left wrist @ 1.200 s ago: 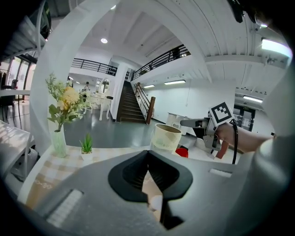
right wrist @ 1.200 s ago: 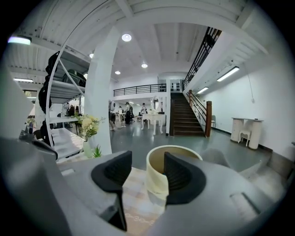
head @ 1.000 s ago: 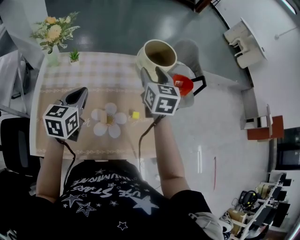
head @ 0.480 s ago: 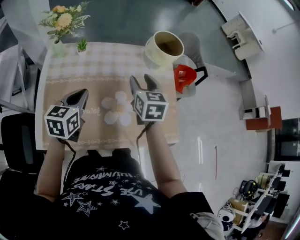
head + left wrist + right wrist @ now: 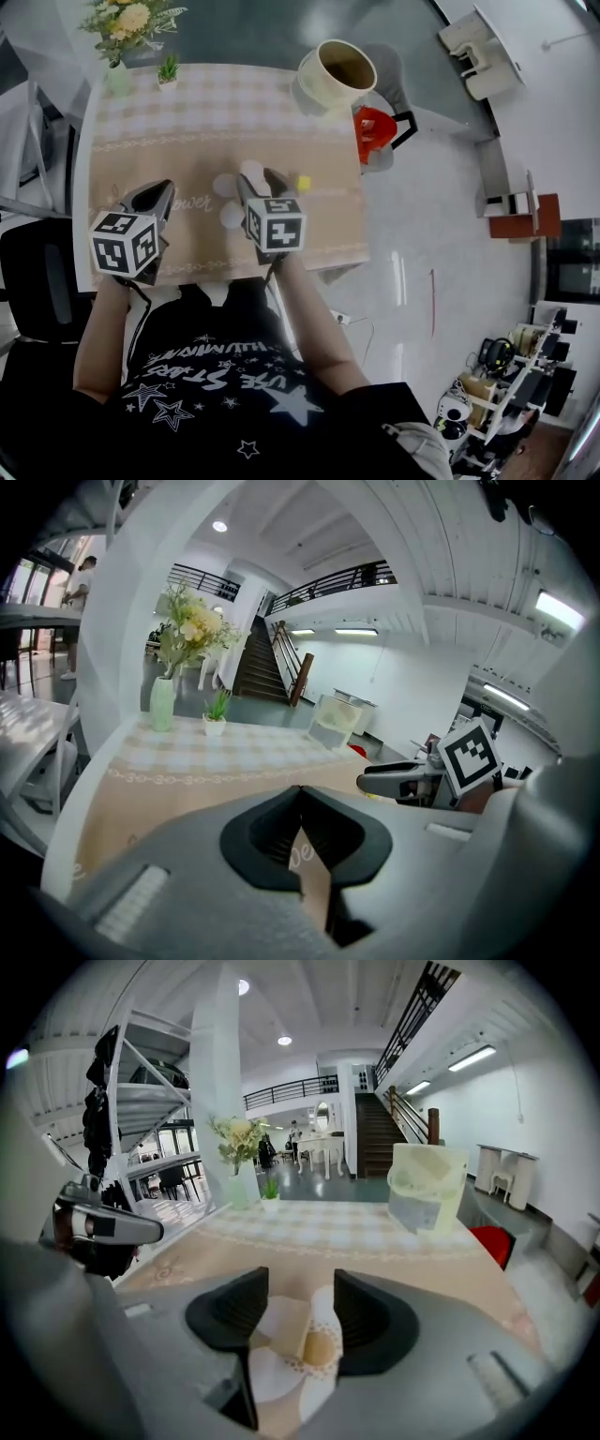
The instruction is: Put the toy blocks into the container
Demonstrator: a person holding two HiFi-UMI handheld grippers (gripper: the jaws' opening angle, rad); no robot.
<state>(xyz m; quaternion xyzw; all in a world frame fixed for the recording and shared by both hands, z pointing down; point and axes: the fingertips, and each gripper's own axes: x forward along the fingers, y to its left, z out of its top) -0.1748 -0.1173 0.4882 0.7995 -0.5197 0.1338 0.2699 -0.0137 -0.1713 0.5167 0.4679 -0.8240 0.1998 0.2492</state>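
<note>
The right gripper (image 5: 300, 1286) holds its jaws apart with nothing gripped. Through the gap shows a flat white flower-shaped mat (image 5: 314, 1349) with a yellowish centre, lying on the worktop (image 5: 281, 103) below the jaws. The left gripper (image 5: 298, 791) has its jaws closed tip to tip, with nothing between them. It hangs over the near left part of the worktop, well apart from the right gripper.

A small yellow toy block (image 5: 303, 184) lies on the tan runner (image 5: 187, 150) just to the right of the right gripper's jaws, close to the runner's right edge and untouched. The container (image 5: 345, 70), a cream round tub with an open top, stands at the far right corner of the worktop, well apart from the block.

At the far left corner stand a pale vase of flowers (image 5: 127, 23) and, beside it, a small potted plant (image 5: 169, 70). A red seat (image 5: 375, 122) shows just off the worktop's right side, near the container.
</note>
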